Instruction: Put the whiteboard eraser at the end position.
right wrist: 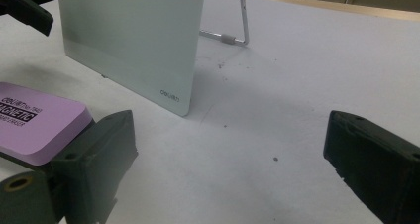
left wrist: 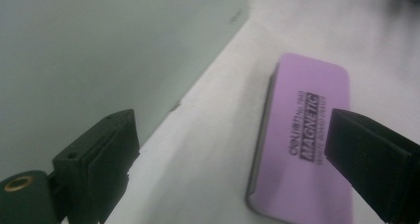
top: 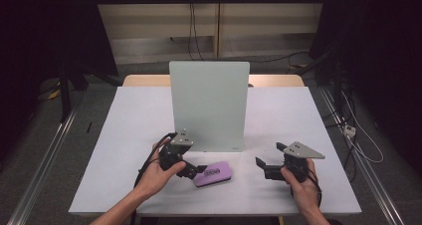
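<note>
A purple magnetic board eraser lies flat on the white table, just in front of an upright pale glass board. My left gripper is at the eraser's left end. In the left gripper view its jaws stand open; the eraser lies toward the right jaw, unclasped. My right gripper hovers open to the right of the eraser. In the right gripper view nothing sits between its jaws, and the eraser lies beyond the left one.
The board leans on a metal stand leg behind it. A jaw of the left gripper shows at the top left of the right gripper view. Bare table lies right of the board. Cables run on the floor beyond.
</note>
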{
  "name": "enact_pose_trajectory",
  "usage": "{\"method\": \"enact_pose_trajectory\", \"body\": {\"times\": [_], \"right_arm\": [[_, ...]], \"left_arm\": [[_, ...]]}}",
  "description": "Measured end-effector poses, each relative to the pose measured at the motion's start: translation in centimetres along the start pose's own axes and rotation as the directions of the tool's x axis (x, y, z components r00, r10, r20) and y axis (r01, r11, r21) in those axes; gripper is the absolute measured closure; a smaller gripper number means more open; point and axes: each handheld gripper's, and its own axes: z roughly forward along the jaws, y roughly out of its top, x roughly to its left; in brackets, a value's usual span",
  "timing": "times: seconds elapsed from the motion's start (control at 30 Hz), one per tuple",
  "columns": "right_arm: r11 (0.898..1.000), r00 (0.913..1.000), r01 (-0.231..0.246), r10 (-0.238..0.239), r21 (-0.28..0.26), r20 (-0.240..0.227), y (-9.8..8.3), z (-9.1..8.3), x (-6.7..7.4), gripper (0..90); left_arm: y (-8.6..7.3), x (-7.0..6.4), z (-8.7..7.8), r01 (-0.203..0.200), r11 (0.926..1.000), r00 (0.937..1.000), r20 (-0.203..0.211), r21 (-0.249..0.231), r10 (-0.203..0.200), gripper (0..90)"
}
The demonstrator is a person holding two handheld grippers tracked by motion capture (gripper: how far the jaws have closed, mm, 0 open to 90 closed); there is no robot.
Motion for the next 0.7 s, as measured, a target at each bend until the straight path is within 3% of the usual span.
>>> {"method": "enact_pose_trajectory", "body": {"times": [0.1, 0.2, 0.3, 0.7], "right_arm": [[1.000, 1.0000, 0.001, -0.001, -0.001, 0.001, 0.0, -0.1, 0.0, 6.1], [1.000, 1.0000, 0.000, 0.000, 0.001, 0.002, -0.1, -0.1, 0.0, 6.1], [1.000, 1.0000, 0.001, -0.001, 0.003, 0.001, -0.1, -0.1, 0.0, 6.0], [1.000, 1.0000, -0.005, 0.005, 0.016, 0.004, -0.2, 0.0, 0.2, 6.0]], "left_arm": [[-0.6, 0.4, -1.0, 0.025, 0.9994, 0.9985, -0.049, -0.024, -0.026, 6.2], [-1.4, 0.8, -2.0, 0.023, 0.9989, 0.9947, -0.099, -0.041, -0.027, 6.3], [-2.3, 1.4, -2.8, 0.044, 0.9975, 0.9915, -0.120, -0.055, -0.051, 6.2], [-5.4, 2.5, -6.5, 0.116, 0.9809, 0.9633, -0.223, -0.156, -0.149, 6.0]]}}
